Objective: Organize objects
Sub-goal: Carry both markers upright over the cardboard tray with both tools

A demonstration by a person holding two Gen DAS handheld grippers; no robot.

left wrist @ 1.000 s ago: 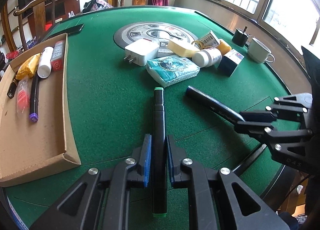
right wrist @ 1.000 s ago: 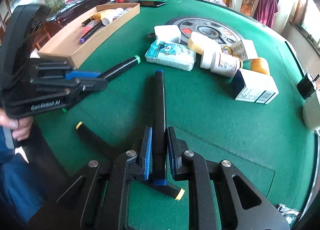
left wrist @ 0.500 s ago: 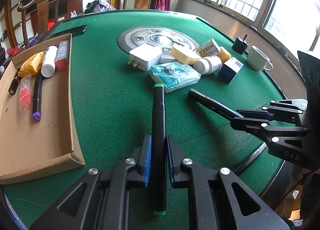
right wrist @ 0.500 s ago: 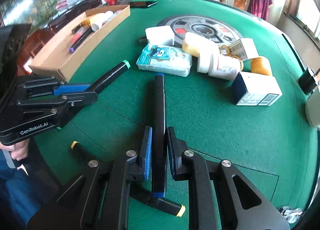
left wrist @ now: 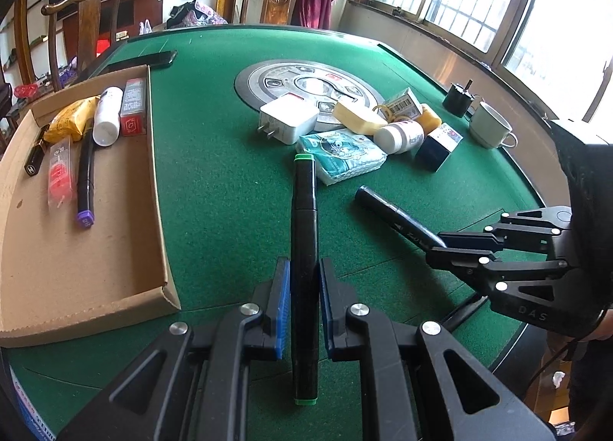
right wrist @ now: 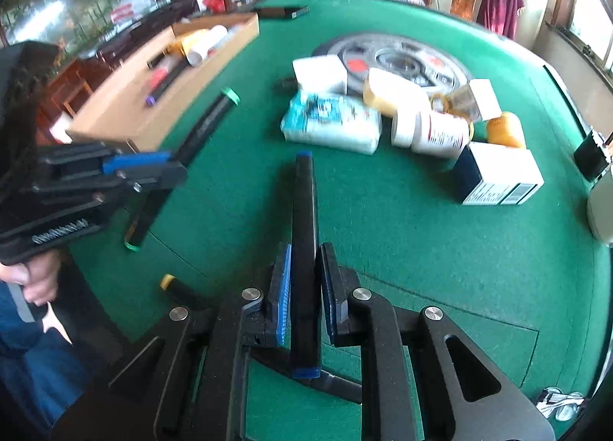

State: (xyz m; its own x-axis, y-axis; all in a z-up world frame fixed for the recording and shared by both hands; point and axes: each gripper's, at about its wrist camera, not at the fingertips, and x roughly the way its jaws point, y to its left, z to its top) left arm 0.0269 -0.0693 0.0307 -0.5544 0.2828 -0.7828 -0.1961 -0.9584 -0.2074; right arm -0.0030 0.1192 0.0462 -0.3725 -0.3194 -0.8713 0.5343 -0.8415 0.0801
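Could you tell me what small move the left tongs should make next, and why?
Probably carry the green-capped marker left over the cardboard tray. The left tongs are already shut on it, and the tray already holds a purple-capped marker.

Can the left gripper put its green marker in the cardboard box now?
Probably yes. The left gripper is shut on the green-capped marker, and the cardboard box lies open-topped just beside it with bare floor at its near end. Nothing stands between them on the green table.
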